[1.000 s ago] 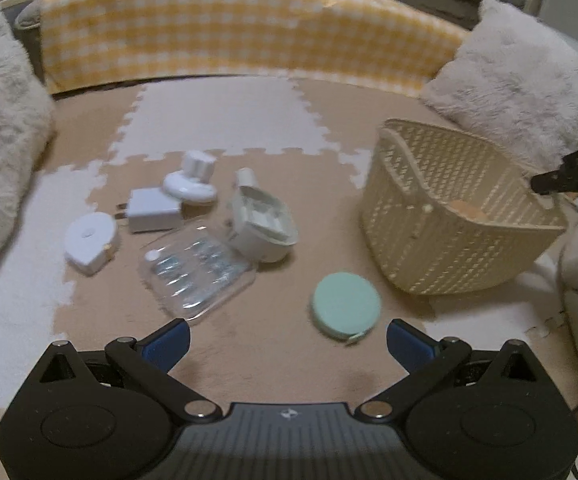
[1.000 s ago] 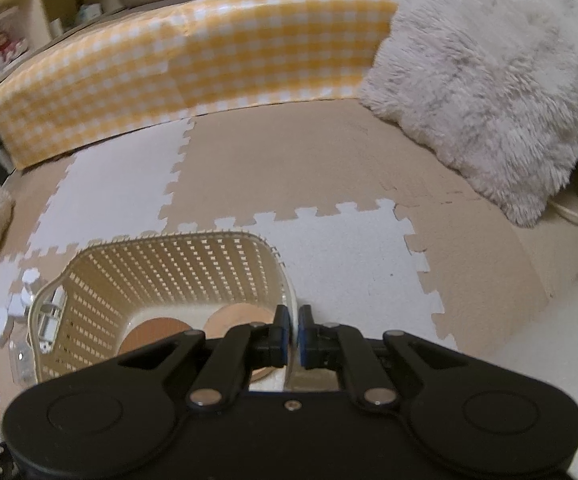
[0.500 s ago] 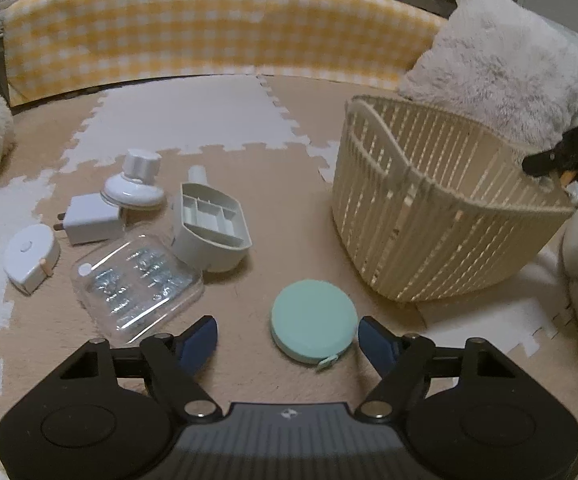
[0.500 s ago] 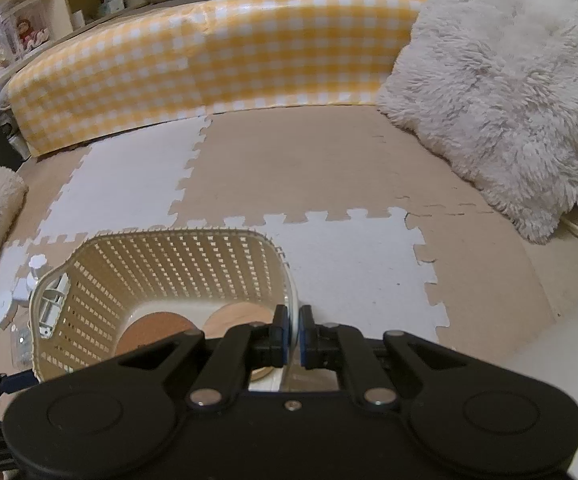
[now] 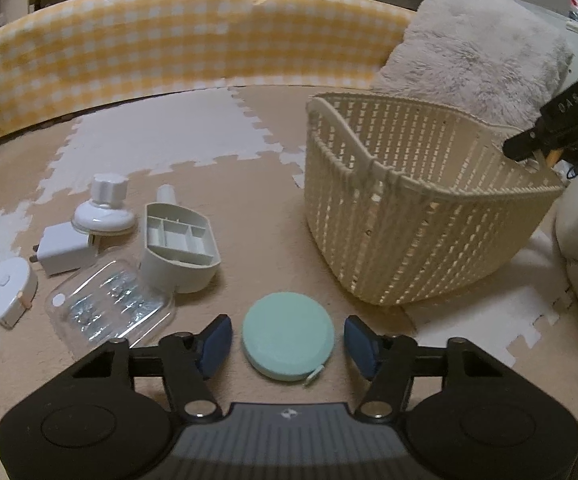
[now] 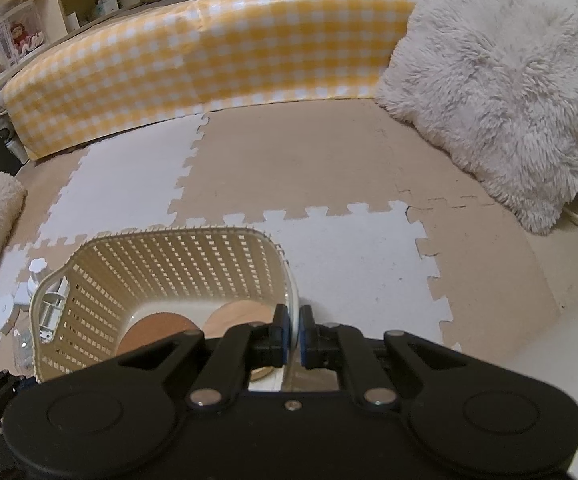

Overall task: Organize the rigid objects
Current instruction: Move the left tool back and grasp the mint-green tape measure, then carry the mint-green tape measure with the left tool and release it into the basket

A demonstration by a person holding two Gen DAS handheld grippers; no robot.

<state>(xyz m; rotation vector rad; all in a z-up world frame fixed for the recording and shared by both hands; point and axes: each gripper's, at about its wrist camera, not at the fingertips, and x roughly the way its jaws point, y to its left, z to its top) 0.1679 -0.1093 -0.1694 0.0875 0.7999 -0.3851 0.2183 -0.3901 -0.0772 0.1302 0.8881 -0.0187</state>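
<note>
Beige and white foam floor mats carry the clutter. Between the left gripper (image 5: 288,342)'s closing fingers, not yet touched, lies the round mint-green tape measure (image 5: 288,341). The right gripper (image 6: 293,336)'s fingers clamp the cream lattice plastic basket (image 6: 161,272)'s rim. Next: pinch, lift, drop it inside.

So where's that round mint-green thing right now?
In the left wrist view, the mint-green disc lies on the mat between the closing left gripper fingers, untouched.
</note>
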